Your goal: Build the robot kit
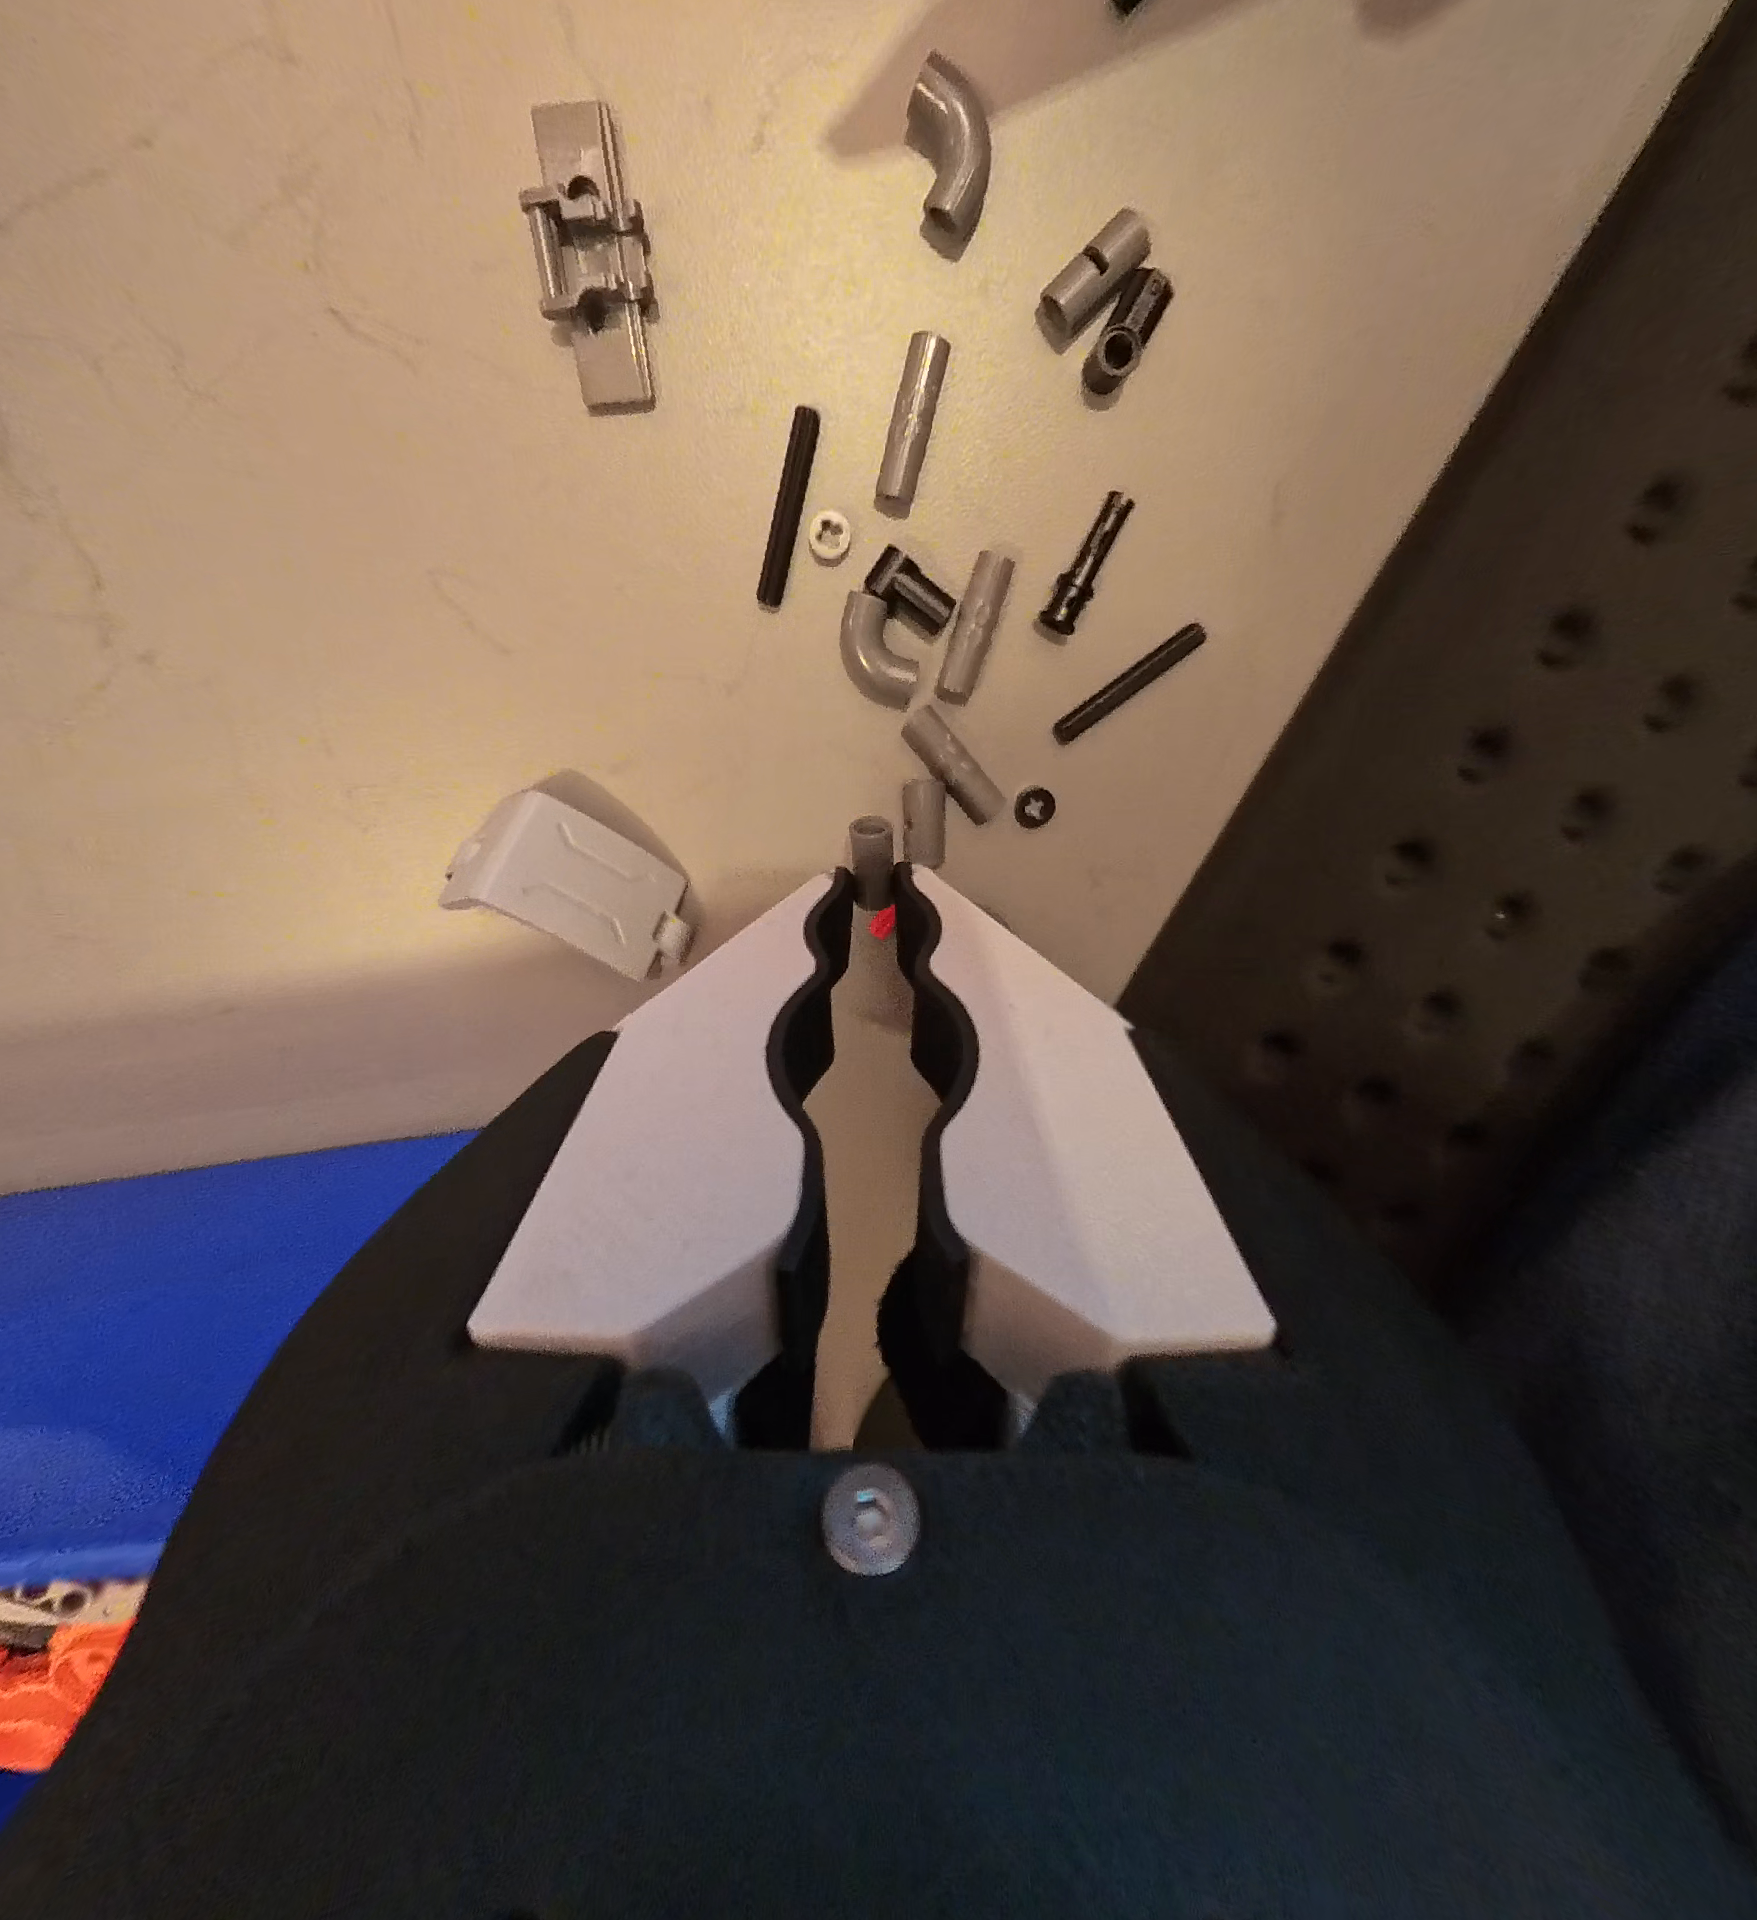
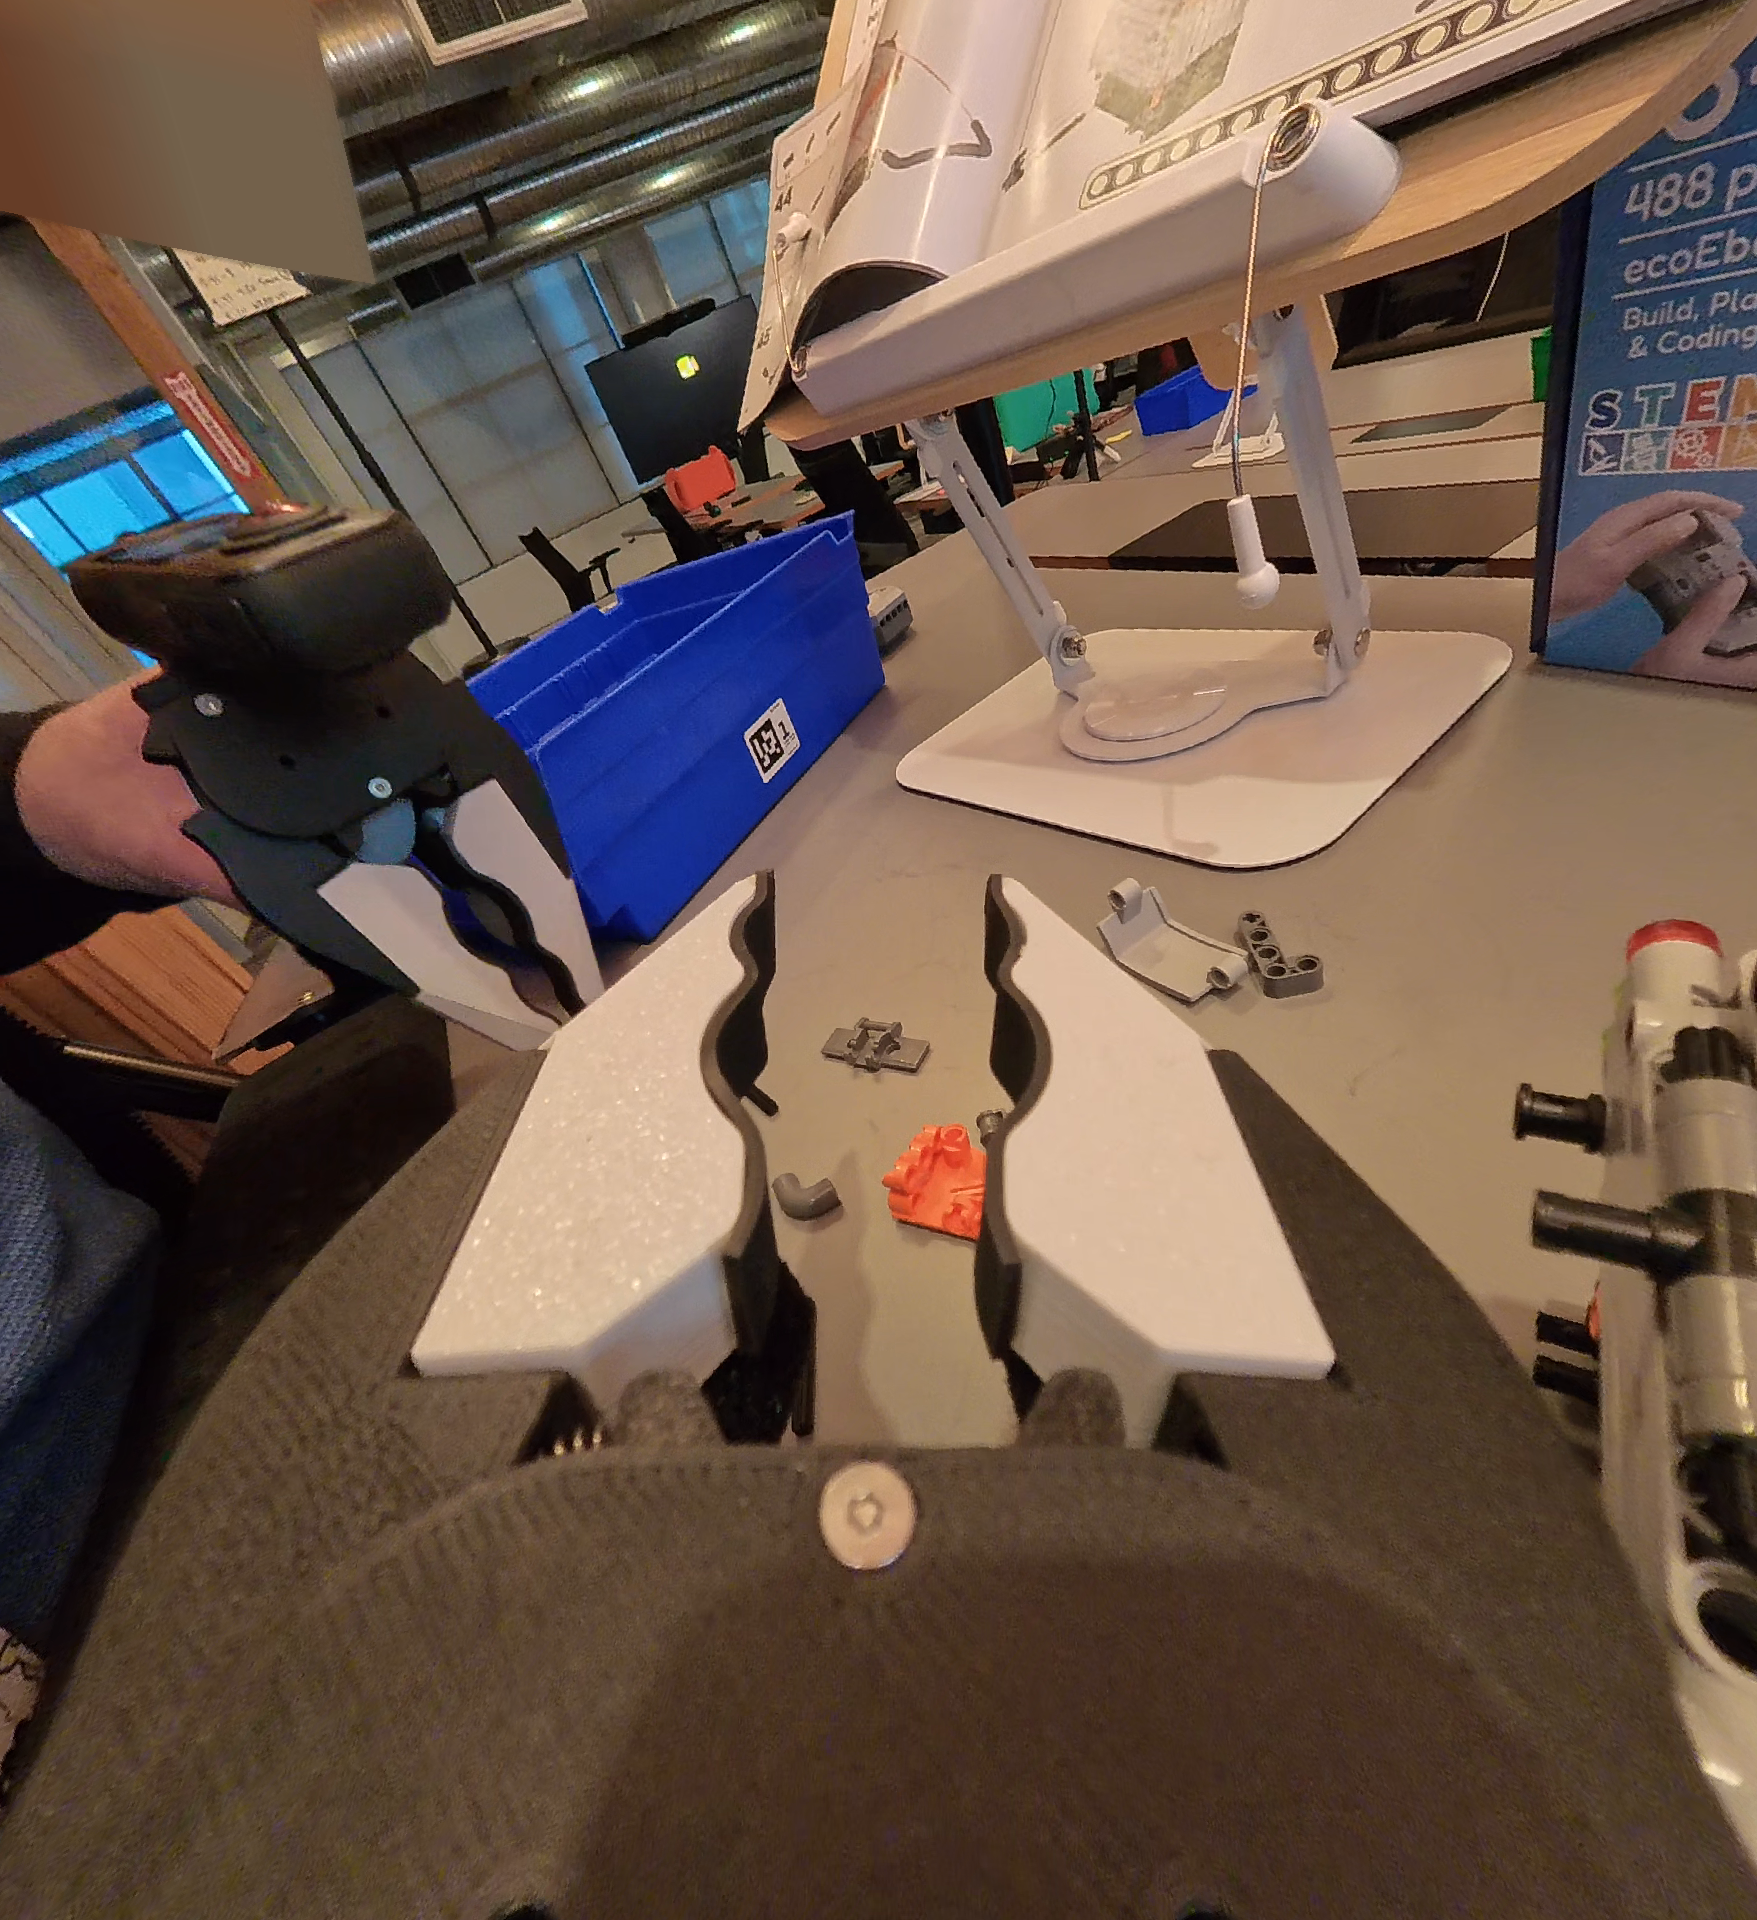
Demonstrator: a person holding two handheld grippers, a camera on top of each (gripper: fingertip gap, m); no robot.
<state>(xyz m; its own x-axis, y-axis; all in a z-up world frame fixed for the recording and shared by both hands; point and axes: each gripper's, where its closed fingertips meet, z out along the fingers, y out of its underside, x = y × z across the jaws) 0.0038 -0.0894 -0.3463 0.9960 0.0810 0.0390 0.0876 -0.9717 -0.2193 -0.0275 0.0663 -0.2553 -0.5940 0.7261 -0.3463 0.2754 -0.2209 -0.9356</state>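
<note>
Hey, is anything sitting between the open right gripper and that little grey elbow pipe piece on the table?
Nothing visible blocks it. The grey elbow piece lies on bare table in the gap between the right gripper's open fingers. The orange piece lies beside it, against the right finger, not in front.

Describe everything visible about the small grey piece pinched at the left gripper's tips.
The small grey tube is a short, matte plastic cylinder with an open hollow end facing away from the camera. It stands out past the tips of the left gripper, which is shut on it. A red bit shows just behind it between the black pads. It hangs above the beige table, touching nothing else.
</note>
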